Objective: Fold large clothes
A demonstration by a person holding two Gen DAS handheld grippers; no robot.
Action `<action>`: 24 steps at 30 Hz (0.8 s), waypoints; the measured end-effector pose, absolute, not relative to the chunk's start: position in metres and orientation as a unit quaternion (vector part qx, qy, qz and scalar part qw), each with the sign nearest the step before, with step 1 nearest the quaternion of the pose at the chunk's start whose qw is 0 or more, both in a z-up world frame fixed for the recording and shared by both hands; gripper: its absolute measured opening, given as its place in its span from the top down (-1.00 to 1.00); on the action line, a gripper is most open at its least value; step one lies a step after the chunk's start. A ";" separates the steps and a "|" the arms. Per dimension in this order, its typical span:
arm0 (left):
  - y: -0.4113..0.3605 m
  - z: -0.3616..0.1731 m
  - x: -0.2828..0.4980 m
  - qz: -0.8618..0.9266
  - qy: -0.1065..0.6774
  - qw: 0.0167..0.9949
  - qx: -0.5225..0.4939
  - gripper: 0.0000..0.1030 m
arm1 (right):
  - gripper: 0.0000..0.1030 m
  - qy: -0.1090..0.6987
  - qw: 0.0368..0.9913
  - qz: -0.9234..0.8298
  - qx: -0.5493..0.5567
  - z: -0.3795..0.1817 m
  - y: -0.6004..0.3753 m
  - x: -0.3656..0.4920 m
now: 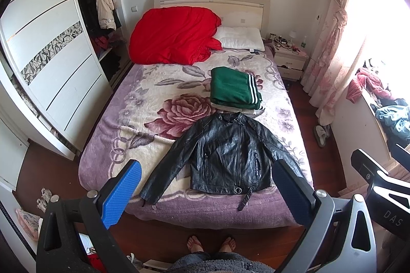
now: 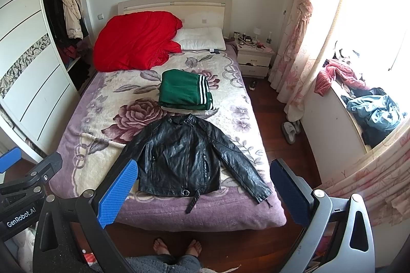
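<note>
A black leather jacket (image 1: 226, 157) lies flat and face up on the bed, sleeves spread out, hem toward me; it also shows in the right wrist view (image 2: 182, 157). Behind it sits a folded green garment with white stripes (image 1: 234, 88), also seen from the right wrist (image 2: 185, 91). My left gripper (image 1: 207, 193) is open and empty, held above the foot of the bed. My right gripper (image 2: 203, 193) is open and empty beside it, also short of the jacket.
The bed has a floral blanket (image 1: 153, 98), a red quilt (image 1: 174, 34) and a white pillow (image 1: 241, 38) at the head. A wardrobe (image 1: 51, 63) stands left, a nightstand (image 1: 289, 55) and curtains (image 1: 330, 42) right. A window ledge holds clothes (image 2: 371, 109). Slippers (image 2: 290, 132) lie on the floor.
</note>
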State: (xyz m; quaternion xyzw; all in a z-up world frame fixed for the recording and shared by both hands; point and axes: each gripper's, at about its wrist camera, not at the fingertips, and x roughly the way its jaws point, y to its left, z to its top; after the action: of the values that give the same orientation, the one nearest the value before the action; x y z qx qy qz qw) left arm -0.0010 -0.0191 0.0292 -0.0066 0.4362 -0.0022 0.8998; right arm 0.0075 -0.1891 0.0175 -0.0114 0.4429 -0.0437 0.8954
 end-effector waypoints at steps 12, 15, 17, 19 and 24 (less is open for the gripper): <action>-0.020 0.028 -0.003 -0.001 0.434 0.901 -0.005 -1.00 | -1.00 0.442 0.896 -0.042 -0.010 0.032 -0.187 0.011; -0.019 0.028 -0.001 -0.002 0.434 0.901 -0.005 -1.00 | -1.00 0.445 0.894 -0.043 -0.008 0.036 -0.187 0.013; -0.019 0.028 -0.001 -0.001 0.435 0.900 -0.004 -1.00 | -1.00 0.445 0.894 -0.042 -0.007 0.036 -0.187 0.012; -0.018 0.028 0.000 -0.003 0.436 0.900 -0.006 -1.00 | -1.00 0.446 0.894 -0.043 -0.007 0.038 -0.187 0.013; -0.015 0.027 0.002 -0.004 0.433 0.901 -0.005 -1.00 | -1.00 0.446 0.894 -0.042 -0.005 0.039 -0.187 0.011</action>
State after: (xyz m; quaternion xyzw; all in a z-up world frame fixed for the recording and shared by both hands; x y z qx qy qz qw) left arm 0.0022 -0.0148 0.0275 -0.0046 0.4334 -0.0039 0.9012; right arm 0.0110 -0.1870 0.0385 -0.0045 0.4464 -0.0419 0.8938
